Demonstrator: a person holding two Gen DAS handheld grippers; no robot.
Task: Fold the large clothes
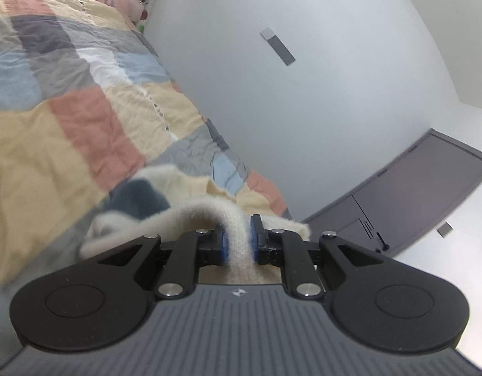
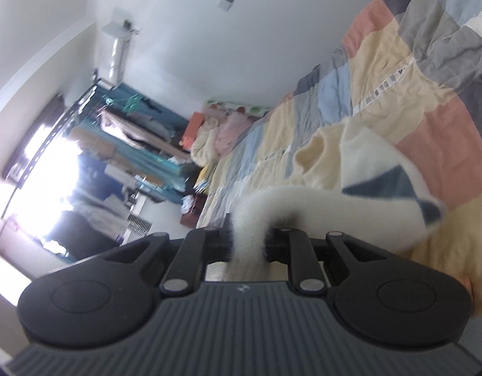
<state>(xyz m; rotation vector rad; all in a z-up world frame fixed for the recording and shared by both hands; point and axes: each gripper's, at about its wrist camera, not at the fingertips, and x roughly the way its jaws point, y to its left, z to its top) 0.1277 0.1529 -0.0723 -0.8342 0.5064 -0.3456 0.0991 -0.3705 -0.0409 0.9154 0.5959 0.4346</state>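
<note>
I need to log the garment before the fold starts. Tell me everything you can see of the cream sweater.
The cream sweater looks like fuzzy knit, with dark blue-grey triangular patches. It lies partly on the patchwork quilt, rumpled rather than flat. Two bunched edges are lifted off it: one pinched in the left gripper, the other in the right gripper, jaws closed on the fabric. Its full outline is not in view.

- The left gripper [image 1: 238,238] points a little downward. Its jaws are nearly closed, and the blue pads [image 1: 223,244] press on a fold of the sweater [image 1: 209,210].
- The right gripper [image 2: 248,238] also points a little downward. Its jaws are clamped on the sweater [image 2: 375,163].
</note>
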